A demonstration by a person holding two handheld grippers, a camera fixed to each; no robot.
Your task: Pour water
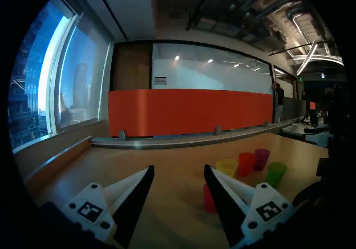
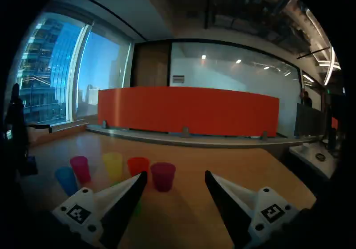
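Observation:
Several small coloured plastic cups stand on a wooden table (image 1: 169, 160). In the left gripper view, a yellow cup (image 1: 227, 166), an orange cup (image 1: 246, 163), a purple cup (image 1: 261, 158) and a green cup (image 1: 276, 173) sit to the right. A pink-red cup (image 1: 208, 200) is partly hidden behind the right finger. My left gripper (image 1: 178, 169) is open and empty, left of the cups. In the right gripper view, a blue cup (image 2: 66, 180), pink cup (image 2: 80, 168), yellow cup (image 2: 113, 165), orange cup (image 2: 138, 165) and purple cup (image 2: 163, 176) stand ahead-left. My right gripper (image 2: 175, 174) is open and empty.
An orange partition (image 1: 187, 111) on a low ledge closes the table's far side. Tall windows (image 1: 53, 89) run along the left. Desks with dark equipment (image 2: 316, 153) lie at the right. A dark shape (image 2: 15, 129) stands at the left edge of the right gripper view.

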